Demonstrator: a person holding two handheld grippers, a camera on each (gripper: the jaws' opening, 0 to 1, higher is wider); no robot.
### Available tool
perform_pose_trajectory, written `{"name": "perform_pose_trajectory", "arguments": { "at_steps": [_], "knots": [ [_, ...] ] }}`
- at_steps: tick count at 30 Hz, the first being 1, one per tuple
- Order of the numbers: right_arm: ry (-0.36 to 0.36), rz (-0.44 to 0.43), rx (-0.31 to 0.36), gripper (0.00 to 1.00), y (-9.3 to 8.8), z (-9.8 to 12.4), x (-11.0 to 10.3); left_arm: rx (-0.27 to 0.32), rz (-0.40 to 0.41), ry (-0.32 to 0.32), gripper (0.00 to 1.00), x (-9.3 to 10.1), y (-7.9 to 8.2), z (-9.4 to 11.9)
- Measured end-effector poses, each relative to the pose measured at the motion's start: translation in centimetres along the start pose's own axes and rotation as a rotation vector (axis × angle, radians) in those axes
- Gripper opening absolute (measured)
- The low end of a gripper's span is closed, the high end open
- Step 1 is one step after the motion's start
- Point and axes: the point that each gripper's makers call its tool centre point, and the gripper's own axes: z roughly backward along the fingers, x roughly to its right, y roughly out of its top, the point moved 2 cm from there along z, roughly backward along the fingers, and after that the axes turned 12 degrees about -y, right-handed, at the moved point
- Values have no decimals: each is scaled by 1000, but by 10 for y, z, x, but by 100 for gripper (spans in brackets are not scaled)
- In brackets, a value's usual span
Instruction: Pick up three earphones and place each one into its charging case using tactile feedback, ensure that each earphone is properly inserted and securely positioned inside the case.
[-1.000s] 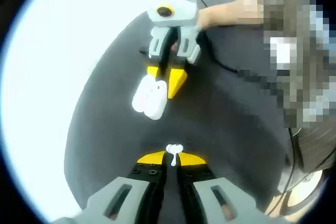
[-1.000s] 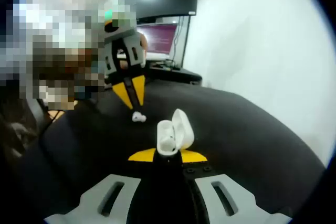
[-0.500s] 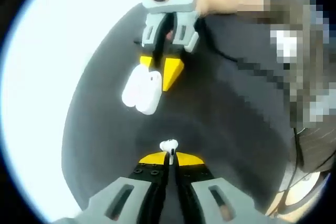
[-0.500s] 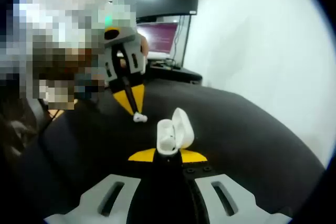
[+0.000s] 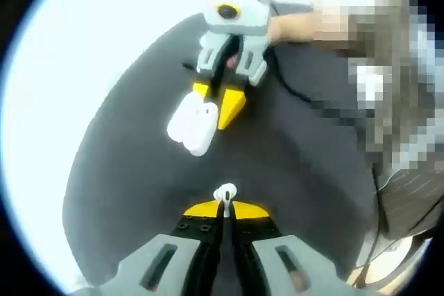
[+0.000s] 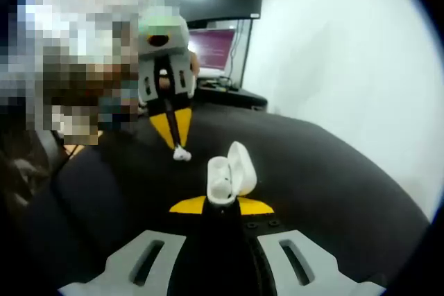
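Observation:
A white earphone (image 5: 224,194) stands pinched between the yellow tips of my left gripper (image 5: 225,207), which is shut on it above the black cloth. In the right gripper view that same earphone (image 6: 182,154) hangs at the tip of the left gripper (image 6: 173,145), a little left of and behind the case. My right gripper (image 6: 222,204) is shut on the base of an open white charging case (image 6: 227,175) with its lid tipped back to the right. The left gripper view shows the case (image 5: 193,121) held by the right gripper (image 5: 216,107).
A black cloth (image 6: 333,185) covers the table, with a white wall (image 6: 347,53) behind. A monitor (image 6: 211,48) and dark cables sit at the far back. A person's hand (image 5: 295,27) holds the right gripper.
The left gripper has lifted slightly with the earphone and stays close to the open case. The right gripper holds the case still.

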Motion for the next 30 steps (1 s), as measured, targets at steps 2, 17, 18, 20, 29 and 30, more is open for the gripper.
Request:
{"name": "perform_pose_trajectory", "arguments": {
  "at_steps": [2,17,18,20,29,30],
  "knots": [
    [0,0,0,17,0,0,0,-4,12,-11,2,-1,-5,-1],
    [2,2,-4,17,-1,-1,0,-37,20,54,9,6,-4,7],
    [2,3,-5,17,-2,-1,0,-57,11,71,8,6,-4,7],
    [1,4,-5,17,-2,-1,0,-90,-40,73,8,8,-1,1],
    [-1,9,-6,17,-2,-1,0,-201,-137,122,11,5,7,-12],
    [0,10,-6,17,-2,-1,0,-200,-140,122,11,5,9,-11]
  ]
}}
